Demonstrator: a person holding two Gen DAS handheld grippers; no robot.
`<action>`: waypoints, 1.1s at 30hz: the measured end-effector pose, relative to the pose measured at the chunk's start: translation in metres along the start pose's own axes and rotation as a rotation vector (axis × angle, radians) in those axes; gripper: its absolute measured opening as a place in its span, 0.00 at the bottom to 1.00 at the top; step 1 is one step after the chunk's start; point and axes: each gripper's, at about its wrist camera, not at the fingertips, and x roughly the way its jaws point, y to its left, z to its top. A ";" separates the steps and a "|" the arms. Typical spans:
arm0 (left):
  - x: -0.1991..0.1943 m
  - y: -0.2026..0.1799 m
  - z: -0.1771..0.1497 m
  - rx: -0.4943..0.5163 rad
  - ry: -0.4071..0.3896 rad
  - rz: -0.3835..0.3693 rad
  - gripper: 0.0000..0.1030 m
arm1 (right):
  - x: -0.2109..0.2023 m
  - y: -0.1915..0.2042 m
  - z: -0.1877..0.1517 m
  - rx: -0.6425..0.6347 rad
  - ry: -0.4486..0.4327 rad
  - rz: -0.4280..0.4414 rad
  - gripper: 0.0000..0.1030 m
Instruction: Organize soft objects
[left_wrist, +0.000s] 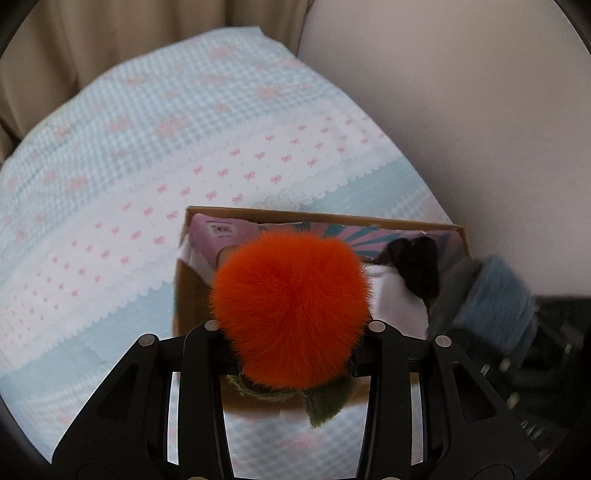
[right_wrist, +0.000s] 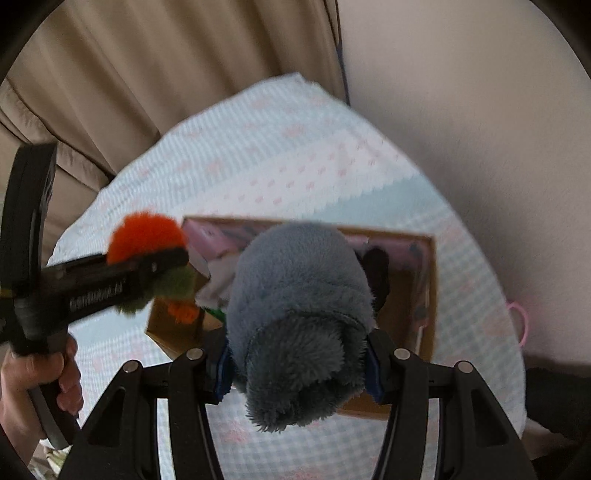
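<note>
My left gripper (left_wrist: 291, 328) is shut on a fluffy orange pom-pom toy (left_wrist: 291, 306) with green felt leaves, held above the near left corner of an open cardboard box (left_wrist: 325, 214). My right gripper (right_wrist: 299, 354) is shut on a grey-blue plush toy (right_wrist: 299, 306), held over the same box (right_wrist: 424, 295). The plush also shows blurred at the right of the left wrist view (left_wrist: 495, 295). The left gripper (right_wrist: 170, 258) with the orange toy (right_wrist: 147, 236) shows at the left of the right wrist view. Inside the box lie a black soft item (left_wrist: 417, 269), white cloth and an orange item (right_wrist: 183, 310).
The box stands on a bed cover (left_wrist: 147, 177) of pale blue check with pink bows. Beige curtains (right_wrist: 147, 74) hang behind the bed and a plain wall (left_wrist: 461, 110) runs along its right side. A pink loop (right_wrist: 521, 321) lies at the bed's right edge.
</note>
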 end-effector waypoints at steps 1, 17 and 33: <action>0.006 -0.002 0.002 0.007 0.008 0.013 0.33 | 0.003 -0.003 -0.003 0.004 0.010 0.006 0.51; 0.027 -0.007 0.016 0.034 0.062 0.101 1.00 | 0.051 -0.003 -0.019 -0.068 0.099 0.003 0.91; -0.040 -0.008 0.003 0.020 -0.021 0.062 1.00 | 0.000 0.008 -0.022 -0.043 -0.001 -0.034 0.91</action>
